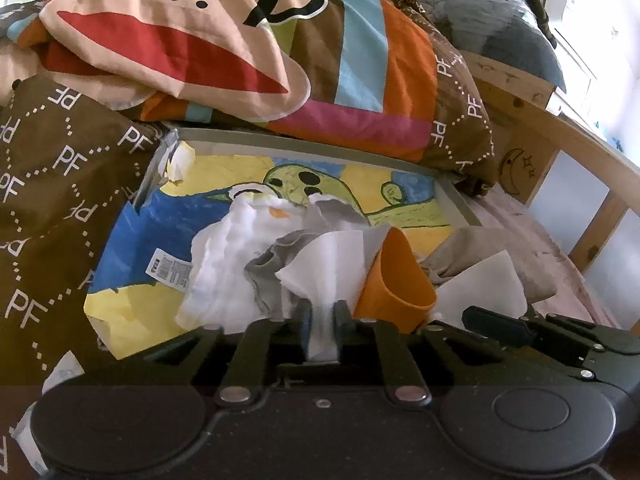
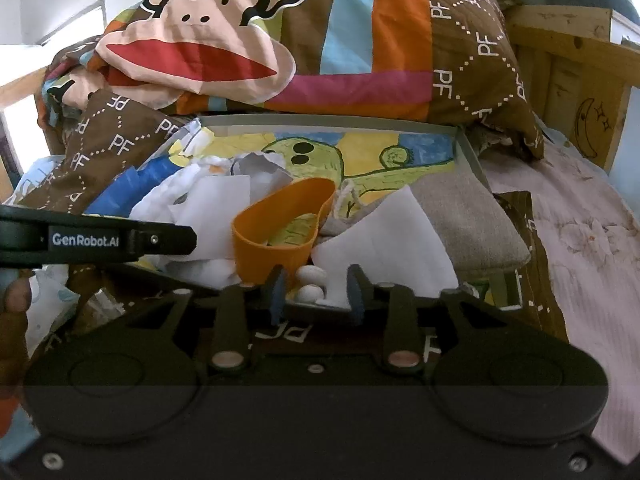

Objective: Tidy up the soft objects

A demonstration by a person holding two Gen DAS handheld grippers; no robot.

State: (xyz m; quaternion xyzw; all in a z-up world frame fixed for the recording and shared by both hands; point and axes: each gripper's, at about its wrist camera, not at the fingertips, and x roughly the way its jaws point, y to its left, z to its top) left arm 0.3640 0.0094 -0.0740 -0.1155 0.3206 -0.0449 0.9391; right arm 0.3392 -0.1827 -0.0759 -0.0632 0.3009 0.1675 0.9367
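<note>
Pinching a crumpled white tissue sheet (image 1: 320, 264), the left gripper (image 1: 320, 320) has its fingers clamped on the sheet's near tail, which runs back between the pads towards the camera while the rest fans away to the far side. That sheet lies on a heap of white and grey soft cloths (image 1: 236, 256) on a shallow grey-rimmed tray with a painted green cartoon figure (image 1: 304, 138). Just right of the pinch, a tipped orange plastic cup (image 1: 396, 276) leans with its mouth facing up and to the far side; it looks empty in the right wrist view. The right gripper (image 2: 316, 294) hovers with fingers apart, holding nothing, at the tray's near edge; two small white balls (image 2: 310, 286) sit just beyond its fingertips, with a flat white sheet (image 2: 384, 248) and a beige linen pouch (image 2: 460, 216) to the right. The left gripper appears nearer the cloth heap, the right nearer the pouch. A striped monkey-print quilt (image 1: 248, 40) is piled behind the tray.
</note>
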